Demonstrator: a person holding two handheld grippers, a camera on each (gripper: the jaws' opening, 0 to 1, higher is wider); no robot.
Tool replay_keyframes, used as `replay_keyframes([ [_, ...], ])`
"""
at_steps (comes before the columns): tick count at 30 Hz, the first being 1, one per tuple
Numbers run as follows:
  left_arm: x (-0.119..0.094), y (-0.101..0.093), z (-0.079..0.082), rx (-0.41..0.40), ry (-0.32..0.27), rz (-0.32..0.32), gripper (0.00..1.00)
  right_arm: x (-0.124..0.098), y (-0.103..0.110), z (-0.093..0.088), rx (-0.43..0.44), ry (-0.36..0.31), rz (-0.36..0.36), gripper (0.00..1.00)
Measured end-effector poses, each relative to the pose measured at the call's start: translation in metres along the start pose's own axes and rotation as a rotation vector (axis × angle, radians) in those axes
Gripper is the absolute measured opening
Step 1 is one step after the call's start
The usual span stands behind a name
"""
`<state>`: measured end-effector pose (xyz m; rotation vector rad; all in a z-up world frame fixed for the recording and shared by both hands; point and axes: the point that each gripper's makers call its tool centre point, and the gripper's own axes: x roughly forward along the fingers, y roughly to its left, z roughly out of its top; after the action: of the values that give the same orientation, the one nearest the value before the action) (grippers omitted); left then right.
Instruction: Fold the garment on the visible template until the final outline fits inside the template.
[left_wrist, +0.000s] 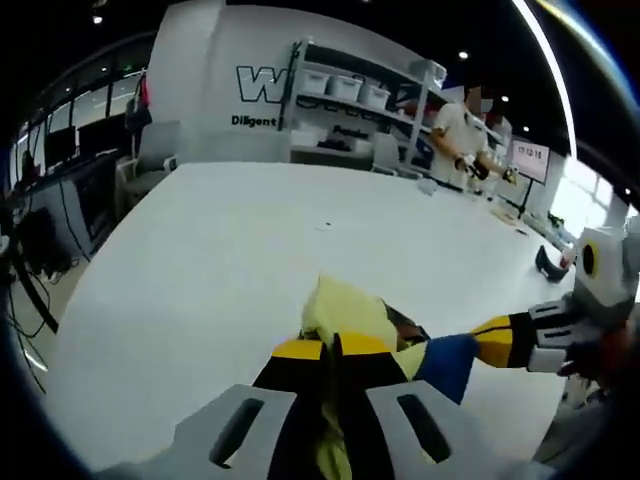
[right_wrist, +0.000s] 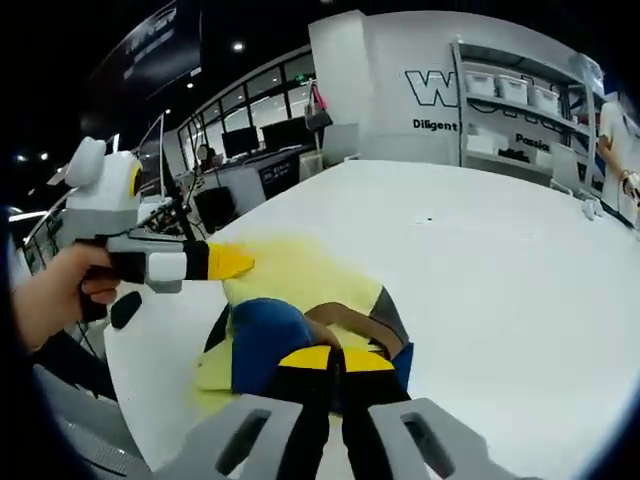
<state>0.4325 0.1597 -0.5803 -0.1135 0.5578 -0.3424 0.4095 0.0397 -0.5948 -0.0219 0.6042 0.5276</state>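
Shelving with white bins (left_wrist: 345, 85) and a lettered wall stand behind a wide white desk (left_wrist: 220, 260), where the garment (right_wrist: 300, 300), pale yellow with blue and grey parts, lies bunched near your edge. No template outline is visible on the desk in either view, so judge the fit with care.

Your left tool (left_wrist: 333, 350) has its yellow-tipped jaws pressed together on a fold of the garment's yellow cloth. Your right tool (right_wrist: 340, 358) looks likewise closed on the blue part. With both pinching, lift just enough to clear the desk, draw the two grips evenly so the layer goes over flat, and lay it down before letting go; a lopsided pull would likely twist the bundle.

From the left gripper view you see the right tool coming in from the side, touching the blue cloth, and a person (left_wrist: 462, 135) standing by the shelves. The right gripper view shows more of the garment spread out, your hand (right_wrist: 55, 290) around the left tool's grip, and monitors (right_wrist: 265, 135) along a far bench.
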Motion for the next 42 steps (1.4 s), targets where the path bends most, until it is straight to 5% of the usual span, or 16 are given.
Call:
replay_keyframes([
  [16,-0.022,-0.063,-0.024,-0.053,0.025,-0.060,0.02,-0.017,-0.038,0.030,-0.016,-0.065,-0.100,0.00],
  [25,-0.012,-0.104,-0.045,-0.029,0.063,-0.125,0.02,-0.028,-0.066,0.017,0.004,-0.042,-0.167,0.00],
  [28,-0.005,-0.111,-0.051,0.039,0.078,-0.154,0.02,-0.023,-0.077,-0.001,0.038,0.001,-0.163,0.00],
  [32,-0.010,-0.099,-0.027,0.065,0.025,-0.148,0.13,-0.026,-0.091,-0.005,0.176,-0.046,-0.176,0.00],
  [37,-0.005,-0.069,0.017,0.139,-0.058,-0.109,0.18,-0.028,-0.100,-0.009,0.310,-0.079,-0.159,0.27],
  [42,0.017,-0.045,0.038,0.195,-0.085,-0.073,0.27,-0.033,-0.102,-0.015,0.339,-0.083,-0.145,0.35],
])
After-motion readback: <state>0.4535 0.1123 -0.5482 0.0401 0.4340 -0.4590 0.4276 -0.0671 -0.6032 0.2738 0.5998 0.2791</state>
